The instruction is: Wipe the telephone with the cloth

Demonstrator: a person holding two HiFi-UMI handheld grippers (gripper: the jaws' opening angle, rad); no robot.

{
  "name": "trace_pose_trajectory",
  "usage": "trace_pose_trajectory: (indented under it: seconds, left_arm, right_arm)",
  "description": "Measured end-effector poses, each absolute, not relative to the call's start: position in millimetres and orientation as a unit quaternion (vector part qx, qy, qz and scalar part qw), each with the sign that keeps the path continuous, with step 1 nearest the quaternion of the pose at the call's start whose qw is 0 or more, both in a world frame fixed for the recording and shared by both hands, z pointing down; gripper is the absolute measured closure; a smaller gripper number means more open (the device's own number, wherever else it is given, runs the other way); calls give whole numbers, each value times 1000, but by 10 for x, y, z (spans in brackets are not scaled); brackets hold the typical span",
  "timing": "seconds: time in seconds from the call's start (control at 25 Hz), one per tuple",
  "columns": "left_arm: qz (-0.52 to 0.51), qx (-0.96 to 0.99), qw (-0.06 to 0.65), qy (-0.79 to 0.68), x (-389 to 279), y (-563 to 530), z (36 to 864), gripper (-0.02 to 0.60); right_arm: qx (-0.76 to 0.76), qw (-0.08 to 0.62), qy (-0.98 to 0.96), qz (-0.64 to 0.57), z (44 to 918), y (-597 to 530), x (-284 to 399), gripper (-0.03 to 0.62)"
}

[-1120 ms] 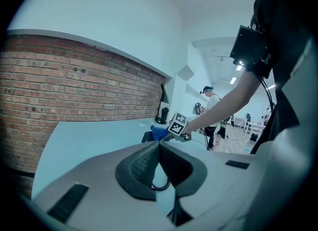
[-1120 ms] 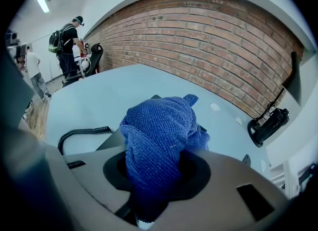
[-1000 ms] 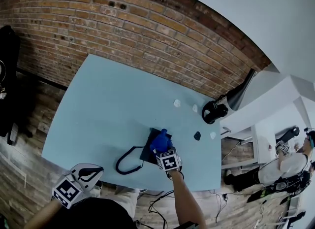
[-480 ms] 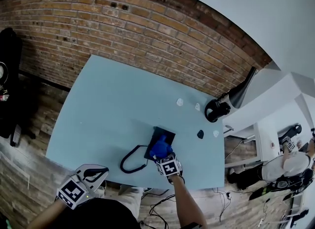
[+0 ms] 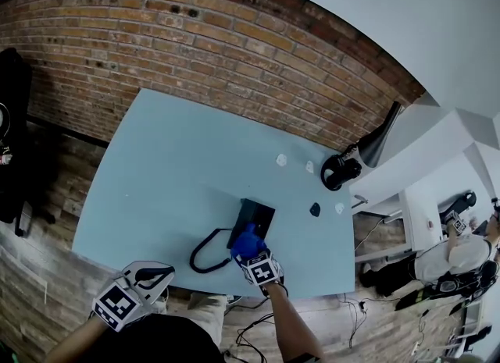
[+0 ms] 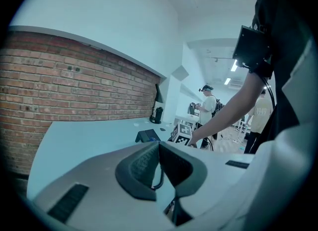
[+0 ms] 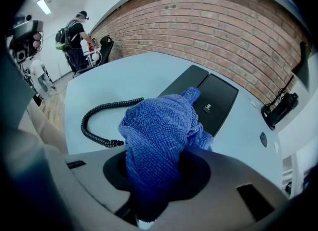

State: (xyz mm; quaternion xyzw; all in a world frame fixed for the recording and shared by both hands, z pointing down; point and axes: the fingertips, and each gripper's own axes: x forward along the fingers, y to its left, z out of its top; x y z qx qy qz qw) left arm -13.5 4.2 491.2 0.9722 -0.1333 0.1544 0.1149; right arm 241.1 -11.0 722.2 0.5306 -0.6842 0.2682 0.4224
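The right gripper has its fingers clenched on the bunched blue microfibre cloth, which stands out ahead of them. A second ago the cloth was over the middle of the flat black telephone. Now it has come back to the near end, and most of the telephone lies beyond the fingers. I judge that one stroke along the body is finishing. The black coiled cord lies left of these fingers on the pale blue desk. The left gripper hangs off the desk's near edge, its fingers closed together on nothing, well apart from the telephone.
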Motion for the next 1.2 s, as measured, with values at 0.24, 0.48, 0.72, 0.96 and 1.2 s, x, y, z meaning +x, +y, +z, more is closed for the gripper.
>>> trace_pose_trajectory:
  seconds: [0.24, 0.48, 0.72, 0.96, 1.2]
  left_arm:
    - [153, 973, 115, -129, -117, 29, 4917, 574]
    - [154, 972, 118, -132, -118, 3, 4908, 574]
    - [157, 970, 120, -140, -141, -39, 4929, 574]
    - [156, 967, 121, -159, -135, -117, 4874, 574]
    - [152, 964, 125, -182, -20, -167, 4823, 574]
  right_arm:
    - [531, 404, -684, 295, 7295, -12, 2349, 453]
    - [447, 426, -710, 338, 7209, 126, 2345, 451]
    - [427, 438, -746, 262, 6674, -214, 2597, 451]
    - [563, 356, -728, 162, 5931, -1054, 3018, 451]
    - [612, 341, -706, 106, 5759, -1327, 3219, 451]
